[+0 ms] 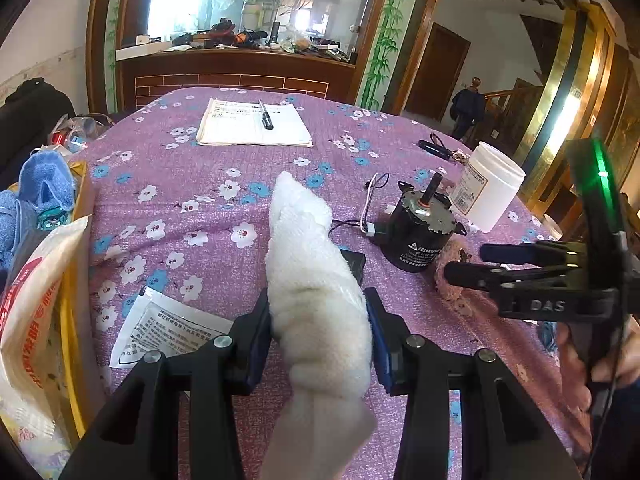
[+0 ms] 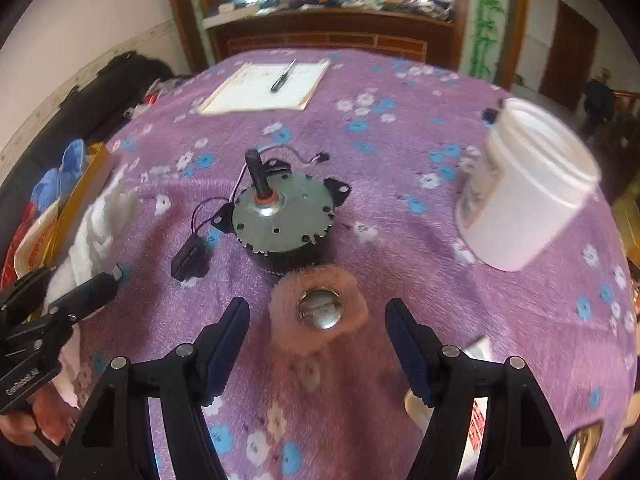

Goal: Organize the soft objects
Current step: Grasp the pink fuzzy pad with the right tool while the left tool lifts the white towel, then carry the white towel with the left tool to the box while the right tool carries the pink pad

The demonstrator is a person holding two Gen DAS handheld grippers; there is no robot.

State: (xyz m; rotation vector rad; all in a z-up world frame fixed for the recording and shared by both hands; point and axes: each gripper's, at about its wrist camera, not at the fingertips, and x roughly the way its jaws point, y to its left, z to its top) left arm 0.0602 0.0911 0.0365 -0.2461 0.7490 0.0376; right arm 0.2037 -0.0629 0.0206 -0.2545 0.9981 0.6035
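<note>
The left gripper (image 1: pixel 318 332) pinches a white towel roll (image 1: pixel 312 280), its long axis running away from the camera. The right gripper (image 2: pixel 316 344), spread wide, straddles a pink fuzzy pad (image 2: pixel 318 312) lying directly ahead on the surface (image 2: pixel 400 168).

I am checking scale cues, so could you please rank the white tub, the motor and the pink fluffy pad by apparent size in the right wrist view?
1. White tub, though blurred.
2. Motor.
3. Pink pad, nearly the motor's size; being nearer the camera, this order is unsure.

White towel (image 1: pixel 316 280), pink fluffy pad (image 2: pixel 318 312), purple flowered tablecloth (image 1: pixel 192 184).
</note>
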